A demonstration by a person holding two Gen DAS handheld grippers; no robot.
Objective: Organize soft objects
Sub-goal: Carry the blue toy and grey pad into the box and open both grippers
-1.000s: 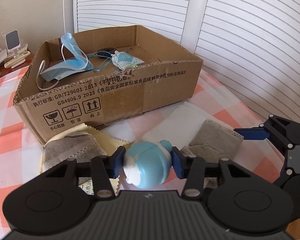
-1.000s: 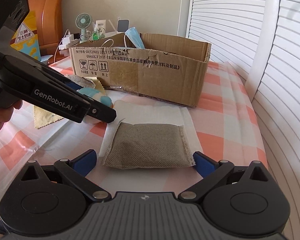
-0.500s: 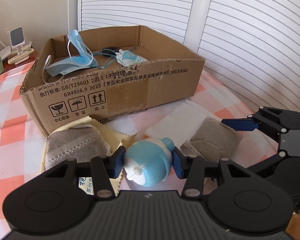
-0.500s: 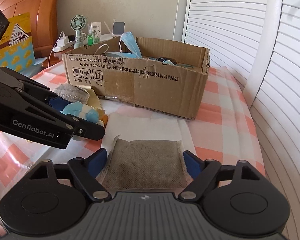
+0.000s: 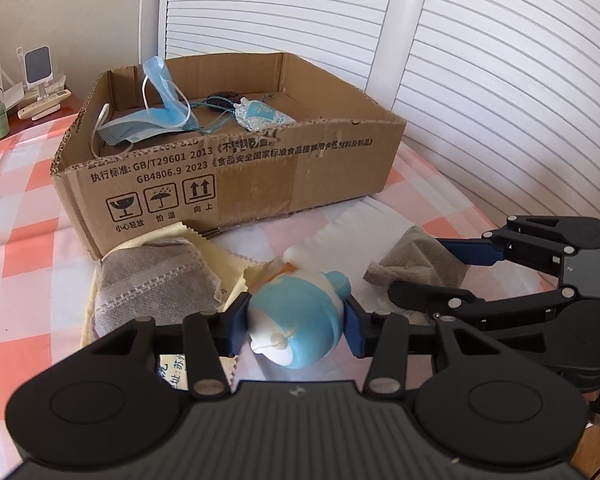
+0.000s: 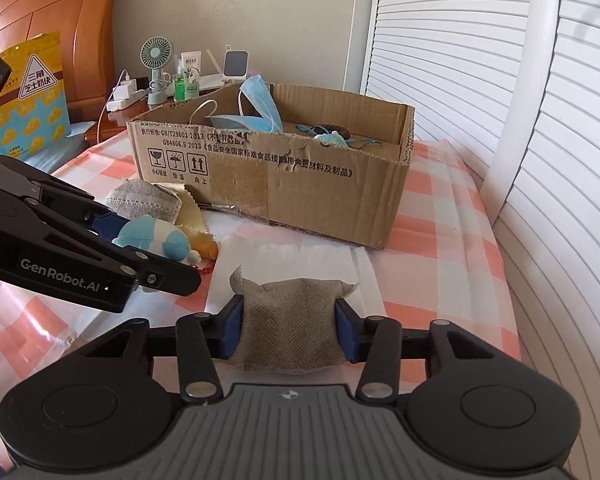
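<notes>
Both grippers are loaded: your left gripper clamps the blue plush toy, while the right gripper has just closed on the grey pouch (bunched, barely off the bed). Lift carelessly and its limp fabric may slip out short of the cardboard box.

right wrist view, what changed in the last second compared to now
The right hand-held gripper has just been closing; its jaws went from wide open beside the grey pouch to pinching it, bunching its sides. The left hand-held gripper stays clamped on the blue plush toy. The cardboard box has not moved.
</notes>
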